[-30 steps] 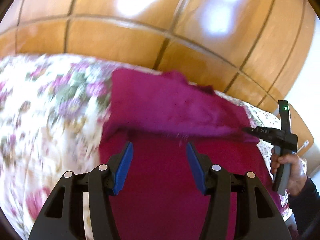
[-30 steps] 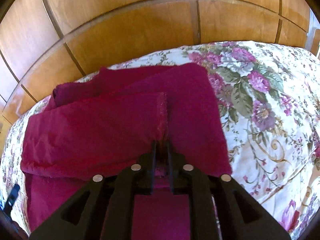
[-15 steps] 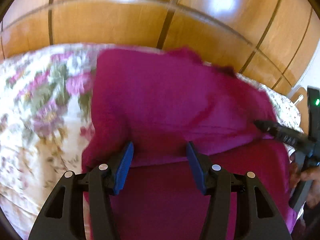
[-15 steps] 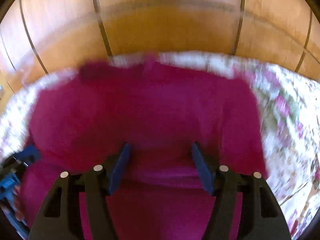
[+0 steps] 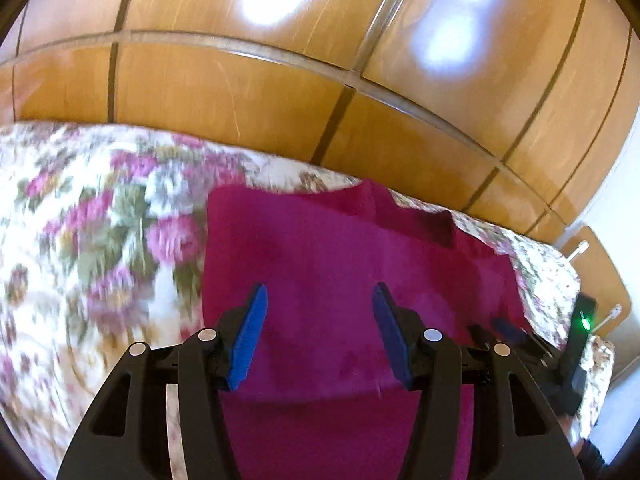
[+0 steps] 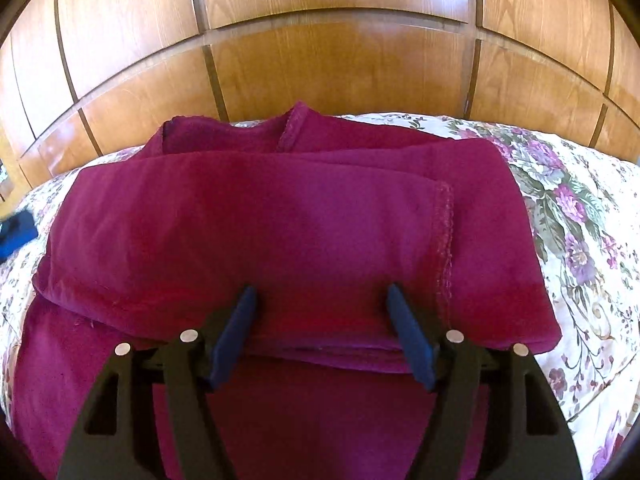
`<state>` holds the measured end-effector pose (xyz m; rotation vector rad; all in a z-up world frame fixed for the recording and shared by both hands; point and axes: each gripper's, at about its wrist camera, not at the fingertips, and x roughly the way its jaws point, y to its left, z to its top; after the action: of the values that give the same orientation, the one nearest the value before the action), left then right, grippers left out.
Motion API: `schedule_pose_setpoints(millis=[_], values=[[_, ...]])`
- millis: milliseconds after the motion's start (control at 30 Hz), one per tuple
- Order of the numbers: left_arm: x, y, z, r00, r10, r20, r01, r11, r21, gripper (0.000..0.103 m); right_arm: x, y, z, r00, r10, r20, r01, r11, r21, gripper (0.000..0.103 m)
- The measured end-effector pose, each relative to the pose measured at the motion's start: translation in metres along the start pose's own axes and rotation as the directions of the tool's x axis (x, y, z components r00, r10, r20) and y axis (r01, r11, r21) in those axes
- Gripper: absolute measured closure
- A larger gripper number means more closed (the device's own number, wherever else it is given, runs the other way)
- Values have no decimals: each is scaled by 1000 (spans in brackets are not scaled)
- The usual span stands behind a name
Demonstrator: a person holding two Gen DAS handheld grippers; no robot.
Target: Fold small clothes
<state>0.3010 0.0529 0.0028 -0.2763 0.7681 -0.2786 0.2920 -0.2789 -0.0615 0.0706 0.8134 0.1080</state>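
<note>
While the magenta cloth point(image 6: 248, 232) is lying folded on the floral bedspread point(image 6: 580, 240), filling the middle of the right wrist frame, the right hand-held gripper point(image 6: 320, 330) is hovering at its near edge with the blue pads point(image 6: 234, 334) spread apart and gripping nothing. A stitched hem point(image 6: 444, 240) is running down the right side of the top layer, and another layer is spreading out beneath toward the lower frame. Wood panels point(image 6: 340, 64) are filling the upper half. Across the left wrist frame, the left hand-held gripper point(image 5: 320, 334) is also standing apart over the cloth point(image 5: 320, 248), holding nothing, with the blurred bedspread point(image 5: 100, 240) at left. At the right edge of that frame, the right hand-held gripper point(image 5: 516, 332) is showing a green light point(image 5: 586, 324).
</note>
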Motion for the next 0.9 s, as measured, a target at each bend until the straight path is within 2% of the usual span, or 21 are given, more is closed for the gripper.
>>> schedule_pose_setpoints(millis=[167,267,300,400,500,600,733,900], values=[[47,3,34,996,76,-37,-76,997,-9,49,1,1,0,1000,-1,3,1,1000,-3,32],[77,9,35,985,146,-88,-147,989,-5,49,1,1,0,1000,0,3,0,1000,-2,32],[87,10,31,980,176,-95,-175,984,25,49,1,1,0,1000,1,3,0,1000,-3,32],[93,6,20,972,229,-52,-224,971,87,49,2,3,1,1000,-2,4,2,1000,-6,31],[85,7,22,970,236,-52,-233,971,57,49,3,2,1,1000,0,3,0,1000,-5,30],[60,-3,20,968,248,-25,-247,968,44,49,3,2,1,1000,0,4,0,1000,-5,30],[21,-24,0,973,228,25,-229,971,73,49,3,3,0,1000,-1,4,1,1000,-6,30],[-11,-35,-31,976,216,30,-218,972,86,49,3,3,0,1000,-3,3,3,1000,-8,30]])
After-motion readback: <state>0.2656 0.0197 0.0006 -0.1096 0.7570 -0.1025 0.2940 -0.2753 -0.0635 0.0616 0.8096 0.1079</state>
